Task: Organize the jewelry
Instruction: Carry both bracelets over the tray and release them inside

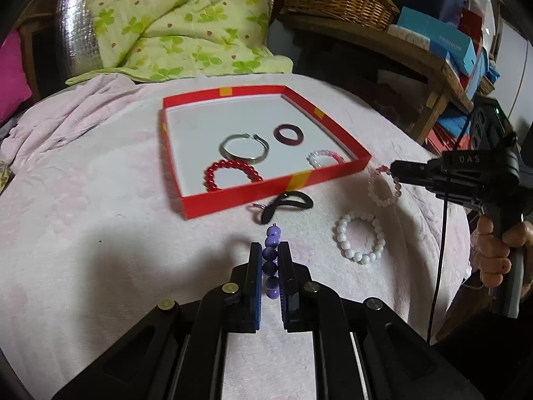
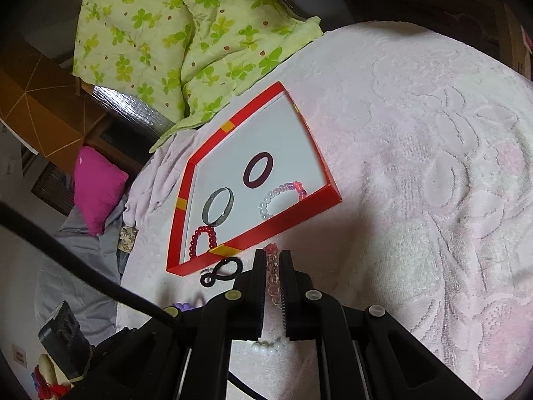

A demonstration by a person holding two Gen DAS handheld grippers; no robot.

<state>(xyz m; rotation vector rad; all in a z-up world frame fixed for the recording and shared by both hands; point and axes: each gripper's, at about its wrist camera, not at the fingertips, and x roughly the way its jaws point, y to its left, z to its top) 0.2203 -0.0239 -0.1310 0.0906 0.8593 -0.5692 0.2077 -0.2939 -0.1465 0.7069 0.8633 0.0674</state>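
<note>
Nearest in the left wrist view, the left gripper (image 1: 269,260) is clamped on a purple bracelet (image 1: 270,260), whose beads run in a line along the fingers, the free end pointing toward the tray. In the right wrist view, the right gripper (image 2: 273,273) is clamped on a pink bracelet (image 2: 272,271), likewise strung along its fingers; part of the loop hangs free.

On the cloth (image 1: 100,250) just beyond lie a white bracelet (image 1: 359,241) and a black tie (image 1: 286,201), the tie near the tray's front wall.

Farther, the red tray (image 1: 233,201) holds a red bracelet (image 1: 230,175), a metal bangle (image 1: 244,146), a dark ring (image 1: 288,134) and a pink-white bracelet (image 1: 324,159).

The tray lies straight ahead of both grippers. The right one appears nearer its front wall, so its load could likely go over first.
</note>
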